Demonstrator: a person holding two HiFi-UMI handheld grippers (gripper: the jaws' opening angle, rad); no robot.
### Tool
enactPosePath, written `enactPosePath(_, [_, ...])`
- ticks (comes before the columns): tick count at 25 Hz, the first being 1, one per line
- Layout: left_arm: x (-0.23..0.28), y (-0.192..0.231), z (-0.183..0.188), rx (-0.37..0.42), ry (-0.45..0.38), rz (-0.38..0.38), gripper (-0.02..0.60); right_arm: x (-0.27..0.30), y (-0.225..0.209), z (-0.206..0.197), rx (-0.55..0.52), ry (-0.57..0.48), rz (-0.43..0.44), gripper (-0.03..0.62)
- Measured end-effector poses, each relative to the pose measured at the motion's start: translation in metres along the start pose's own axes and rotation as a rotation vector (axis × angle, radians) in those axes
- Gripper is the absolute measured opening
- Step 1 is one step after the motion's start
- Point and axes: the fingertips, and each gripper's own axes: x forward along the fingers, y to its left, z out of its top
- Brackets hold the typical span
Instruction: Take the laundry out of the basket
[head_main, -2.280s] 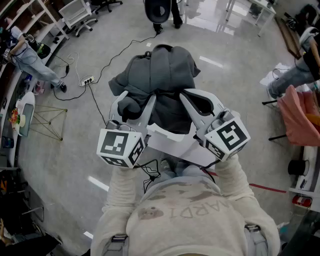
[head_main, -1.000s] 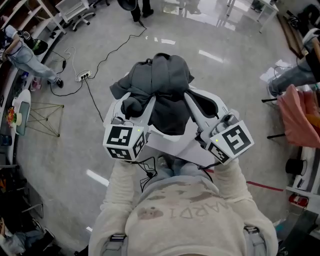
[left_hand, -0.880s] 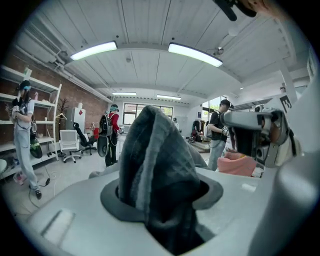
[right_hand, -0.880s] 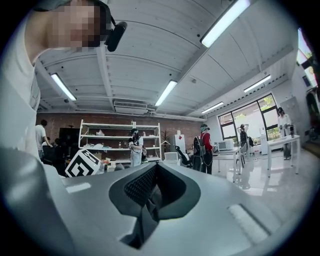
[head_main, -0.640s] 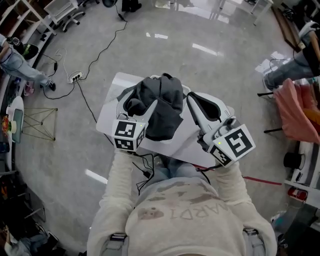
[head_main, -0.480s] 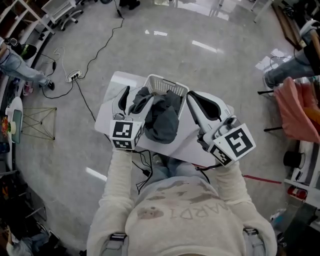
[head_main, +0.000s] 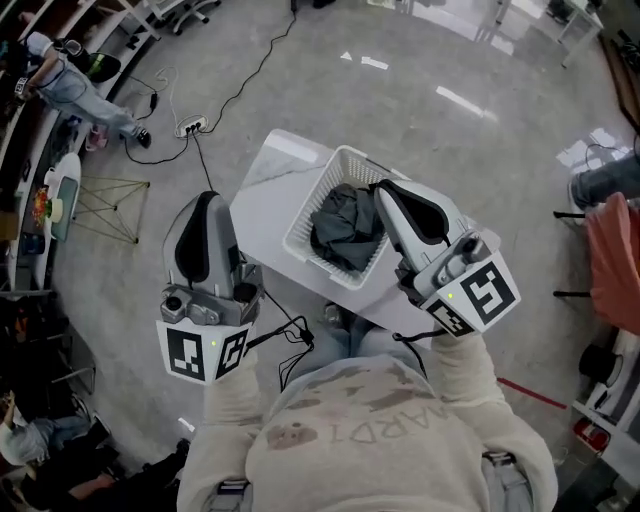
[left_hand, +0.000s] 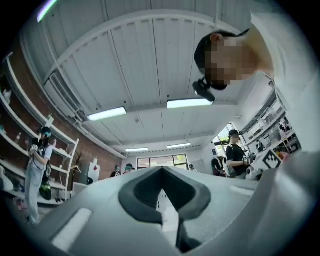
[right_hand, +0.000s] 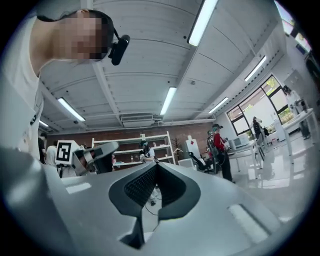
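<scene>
Now that the dark grey garment (head_main: 345, 228) lies back in the white plastic basket (head_main: 308, 203), we restart: left gripper (head_main: 204, 200) and right gripper (head_main: 386, 188), fingers closed, empty.

The laundry (head_main: 344, 226) lies in the basket (head_main: 303, 222) on the table (head_main: 266, 188). The left gripper (head_main: 205, 199) is left of the table, the right gripper (head_main: 386, 188) over the basket's right side.

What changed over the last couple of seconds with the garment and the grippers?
The grey garment, held up earlier, has come down into the basket and lies there loose. The left hand-held gripper let it go and swung out left, jaws together, empty. The right hand-held gripper stayed at the right, jaws together.
</scene>
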Motion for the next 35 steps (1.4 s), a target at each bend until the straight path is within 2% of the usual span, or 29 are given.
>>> enactPosePath(3, [-0.023, 0.001, 0.072, 0.096, -0.113, 0.001, 0.000, 0.010, 0.030, 0.016, 0.033, -0.071, 0.094, 0.028])
enactPosePath(6, [-0.041, -0.014, 0.130, 0.152, -0.169, -0.106, 0.007, 0.007, 0.066, 0.040, 0.093, -0.147, 0.158, 0.028])
enactPosePath(7, [-0.046, -0.017, 0.141, 0.151, -0.173, -0.151, 0.053, 0.006, 0.077, 0.045, 0.097, -0.158, 0.164, 0.028])
enactPosePath(9, [-0.058, -0.019, 0.153, 0.130, -0.182, -0.212, 0.047, 0.003, 0.097, 0.051, 0.081, -0.166, 0.155, 0.028])
enactPosePath(10, [-0.066, -0.019, 0.161, 0.125, -0.212, -0.220, 0.010, 0.001, 0.107, 0.054, 0.071, -0.173, 0.146, 0.028])
enactPosePath(11, [-0.076, -0.017, 0.170, 0.134, -0.254, -0.221, 0.006, -0.002, 0.117, 0.058, 0.063, -0.187, 0.138, 0.028])
enactPosePath(13, [-0.099, -0.014, 0.181, 0.175, -0.297, -0.236, 0.039, -0.012, 0.138, 0.066, 0.061, -0.230, 0.124, 0.028])
enactPosePath(15, [-0.117, -0.007, 0.175, 0.176, -0.248, -0.287, 0.051, -0.019, 0.164, 0.069, 0.049, -0.261, 0.089, 0.028])
enactPosePath(18, [-0.154, 0.003, 0.145, 0.082, -0.105, -0.387, 0.035, -0.022, 0.212, 0.049, -0.037, -0.233, -0.026, 0.028])
enactPosePath(19, [-0.169, 0.006, 0.133, 0.049, -0.060, -0.407, 0.002, -0.024, 0.232, 0.038, -0.056, -0.221, -0.062, 0.028])
enactPosePath(23, [-0.222, 0.009, 0.101, -0.067, 0.047, -0.425, 0.000, -0.051, 0.305, 0.009, -0.115, -0.173, -0.176, 0.028])
enactPosePath(26, [-0.239, -0.009, 0.076, -0.109, 0.135, -0.408, 0.000, -0.078, 0.331, -0.012, -0.162, -0.100, -0.273, 0.028])
enactPosePath(30, [-0.266, -0.044, 0.083, -0.061, 0.154, -0.478, 0.000, -0.100, 0.357, -0.009, -0.219, -0.045, -0.406, 0.028])
enactPosePath(35, [-0.313, -0.067, 0.097, 0.168, 0.178, -0.527, 0.000, -0.107, 0.391, 0.003, -0.205, -0.072, -0.384, 0.028])
